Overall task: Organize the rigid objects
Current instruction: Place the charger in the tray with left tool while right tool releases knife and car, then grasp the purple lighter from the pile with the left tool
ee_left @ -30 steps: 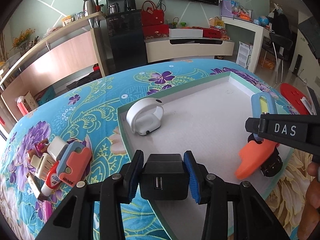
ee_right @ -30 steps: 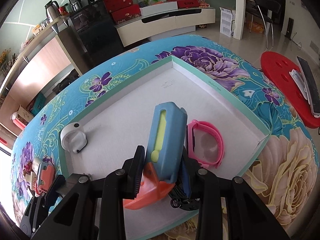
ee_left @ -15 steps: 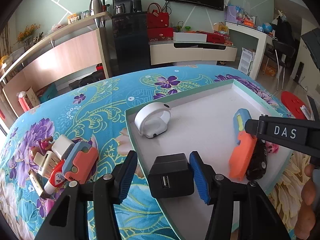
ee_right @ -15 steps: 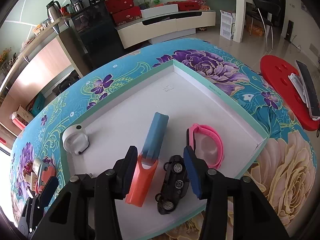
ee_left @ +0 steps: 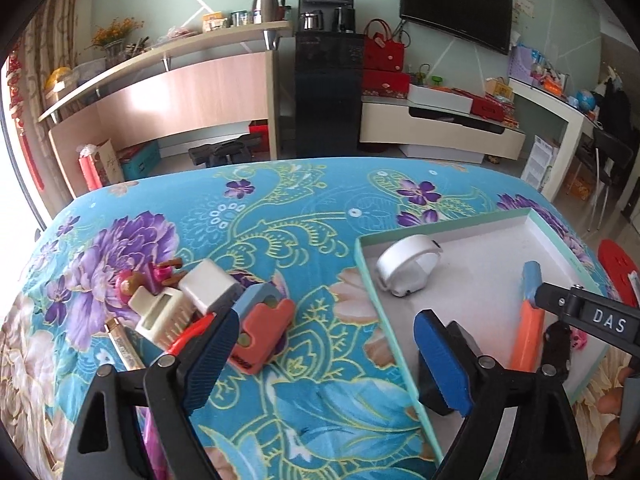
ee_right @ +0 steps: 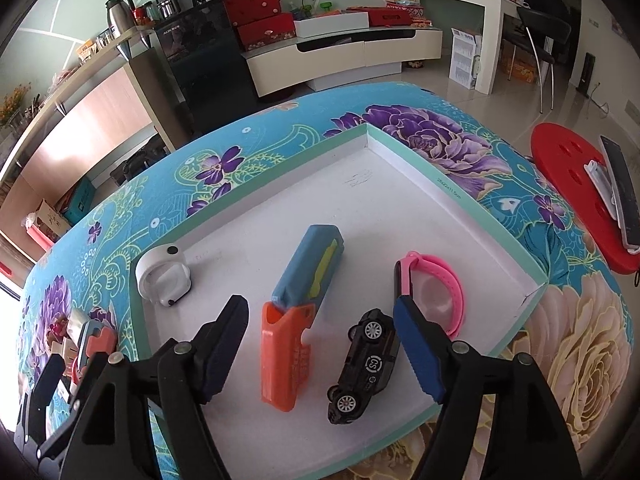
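While the flowered turquoise tablecloth covers the whole table, a shallow white tray with a mint-green rim takes up its right part. Both grippers hang above the near side of it with nothing between their jaws. The left gripper is spread wide and straddles the tray's left wall: one blue pad sits over the cloth, the other over the tray's near corner, just in front of a black USB charger block lying inside that corner. The right gripper is likewise spread wide, hovering over the tray's near edge with its pads on either side of two toys.

Inside the tray, the blue-and-orange utility knife lies lengthwise near the middle, orange end toward the camera. Just beside it on the right lies a black toy car, and beyond the car a pink wristband rests close to the tray's right wall. A white ring-shaped gadget stands near the left wall, well apart from the others.

On the cloth left of the tray lies a small heap: a second blue-and-orange knife, a white charger cube, a cream comb-like piece and a small pink figure, all touching or overlapping.
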